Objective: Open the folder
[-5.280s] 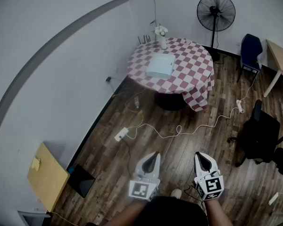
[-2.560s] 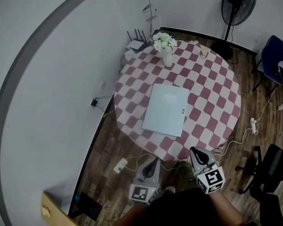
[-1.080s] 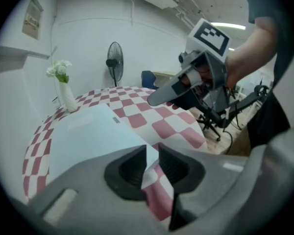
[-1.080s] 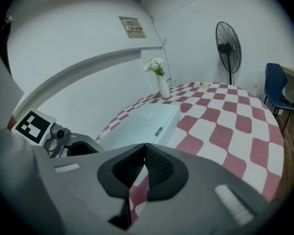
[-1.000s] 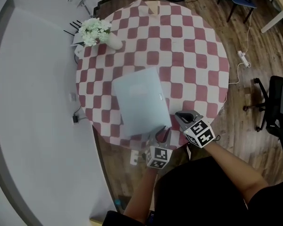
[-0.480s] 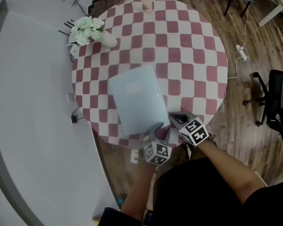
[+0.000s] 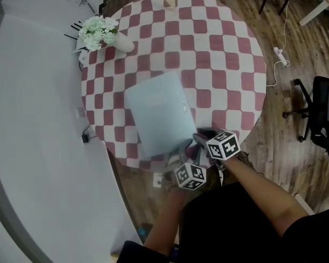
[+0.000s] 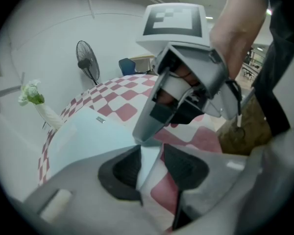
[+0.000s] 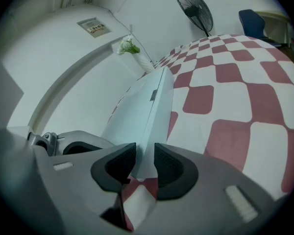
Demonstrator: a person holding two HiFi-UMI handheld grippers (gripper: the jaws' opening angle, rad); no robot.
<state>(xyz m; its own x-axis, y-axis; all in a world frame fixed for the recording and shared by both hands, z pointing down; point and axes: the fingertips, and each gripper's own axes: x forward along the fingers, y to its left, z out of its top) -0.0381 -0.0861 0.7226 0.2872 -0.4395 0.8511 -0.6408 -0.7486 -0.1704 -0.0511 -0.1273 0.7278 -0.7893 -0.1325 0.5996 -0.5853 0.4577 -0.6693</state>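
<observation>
Jaws on L gripper (image 8: 152,153) stand apart, just been opening, w/ near corner of folder (image 7: 160,114) btwn the pads. Pads not clamped on it. R gripper (image 9: 145,153) same: jaws apart, just been opening, folder's edge running in btwn them, no squeeze seen. Both grippers sit side by side at that one corner, close together, R one just right of & a bit beyond L. Folder is pale blue, closed, flat on checked tablecloth (image 7: 225,64), stretching away from both jaws toward table's middle. Small dark tag near its right edge. Beyond folder's far end, off to the left, vase (image 7: 123,45) w/ white flowers at cloth's edge. Fan (image 9: 193,6) stands past far side of table. Office chair (image 7: 324,111) well off to R gripper's right, on wood floor (image 7: 274,125). Power strip (image 7: 279,56) & cable lie on floor beyond that chair.
</observation>
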